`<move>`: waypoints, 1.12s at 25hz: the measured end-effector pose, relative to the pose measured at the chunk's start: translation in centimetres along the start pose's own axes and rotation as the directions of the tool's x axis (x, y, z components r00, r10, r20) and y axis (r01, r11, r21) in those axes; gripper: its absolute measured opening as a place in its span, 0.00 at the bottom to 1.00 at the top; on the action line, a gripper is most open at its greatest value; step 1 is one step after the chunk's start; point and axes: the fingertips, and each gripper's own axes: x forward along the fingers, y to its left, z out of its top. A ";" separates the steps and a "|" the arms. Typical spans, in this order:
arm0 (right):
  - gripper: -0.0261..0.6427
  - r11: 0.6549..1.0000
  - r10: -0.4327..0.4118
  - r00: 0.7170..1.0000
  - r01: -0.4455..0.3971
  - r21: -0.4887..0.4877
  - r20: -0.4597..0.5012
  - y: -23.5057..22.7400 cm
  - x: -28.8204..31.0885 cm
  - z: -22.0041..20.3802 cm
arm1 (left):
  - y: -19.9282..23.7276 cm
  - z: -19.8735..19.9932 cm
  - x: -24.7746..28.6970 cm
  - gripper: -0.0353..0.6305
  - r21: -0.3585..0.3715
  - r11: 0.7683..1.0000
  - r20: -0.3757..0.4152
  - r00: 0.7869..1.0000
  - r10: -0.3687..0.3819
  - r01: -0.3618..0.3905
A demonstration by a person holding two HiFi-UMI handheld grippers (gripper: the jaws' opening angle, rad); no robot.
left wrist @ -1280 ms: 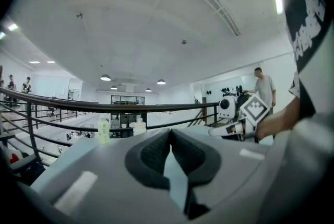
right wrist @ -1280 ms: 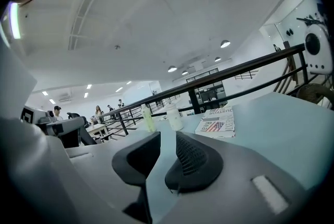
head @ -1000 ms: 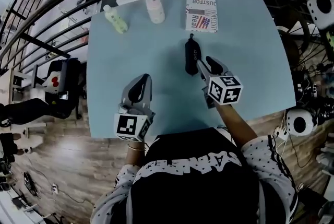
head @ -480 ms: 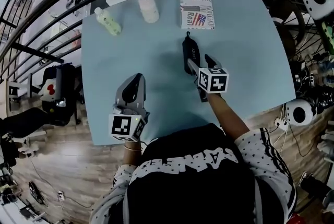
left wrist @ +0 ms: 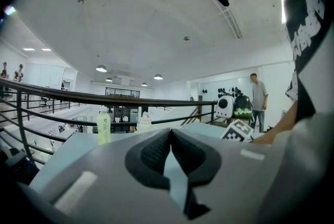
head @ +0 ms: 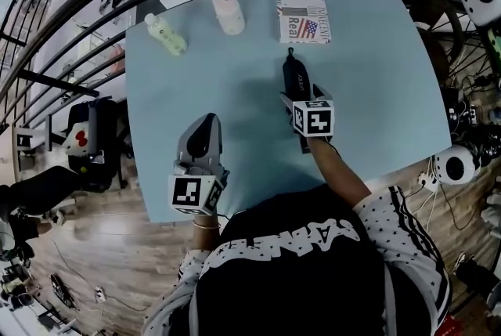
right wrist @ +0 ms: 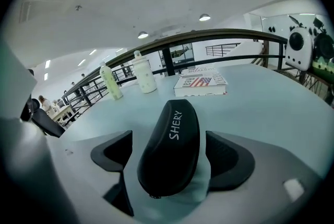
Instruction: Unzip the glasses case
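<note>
Right tongs (head: 302, 95), down-tilted, opening astride case (right wrist: 170, 151).

The scene is evenly lit by ceiling lamps (left wrist: 102, 68); shadows are cast softly. Edges are bent by fisheye distortion, corners are darkened, and the nearest parts are blurred.

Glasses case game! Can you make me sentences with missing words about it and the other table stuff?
The glasses case lies on a light ____ table.
The white letters on the case spell ____.
The book beyond it has a ____ on its cover.
Missing words: blue; SHERY; flag.
</note>
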 end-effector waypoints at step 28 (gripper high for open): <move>0.59 0.998 -0.032 1.000 0.032 -0.053 0.000 -0.9 0.8 -0.7 | 1.2 -2.0 -0.4 0.05 -0.062 0.998 -0.056 0.998 0.002 -0.005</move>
